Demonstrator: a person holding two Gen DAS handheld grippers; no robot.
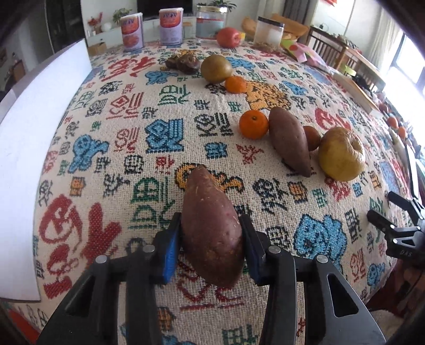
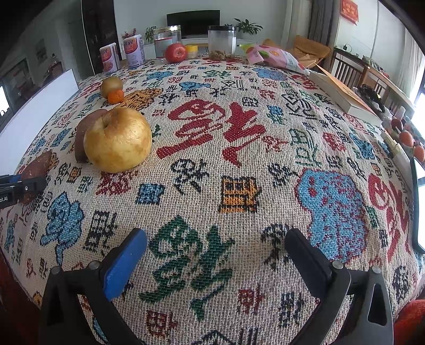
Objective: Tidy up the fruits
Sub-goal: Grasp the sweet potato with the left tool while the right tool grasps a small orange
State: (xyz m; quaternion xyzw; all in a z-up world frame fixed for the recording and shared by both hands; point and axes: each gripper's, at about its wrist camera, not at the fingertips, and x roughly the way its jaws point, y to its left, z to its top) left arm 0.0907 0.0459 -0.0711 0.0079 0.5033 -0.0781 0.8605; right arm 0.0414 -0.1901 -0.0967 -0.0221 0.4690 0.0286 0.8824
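My left gripper (image 1: 211, 231) is shut on a brown sweet potato (image 1: 212, 225), held just above the patterned tablecloth (image 1: 159, 138). A second sweet potato (image 1: 289, 140) lies ahead to the right, between a tangerine (image 1: 253, 124) and a yellow apple (image 1: 341, 154). A small dark fruit (image 1: 312, 136) sits behind them. Farther back are a green-brown fruit (image 1: 215, 68) and another tangerine (image 1: 236, 84). My right gripper (image 2: 215, 244) is open and empty over the cloth; the yellow apple (image 2: 118, 140) lies to its upper left.
A white board (image 1: 34, 138) stands along the left table edge. Cans (image 1: 132, 31), jars (image 1: 211, 22), a red apple (image 1: 228, 37) and a snack bag (image 2: 276, 57) line the far edge. A book (image 2: 342, 95) lies at the right. A dark lumpy item (image 1: 182, 62) sits far back.
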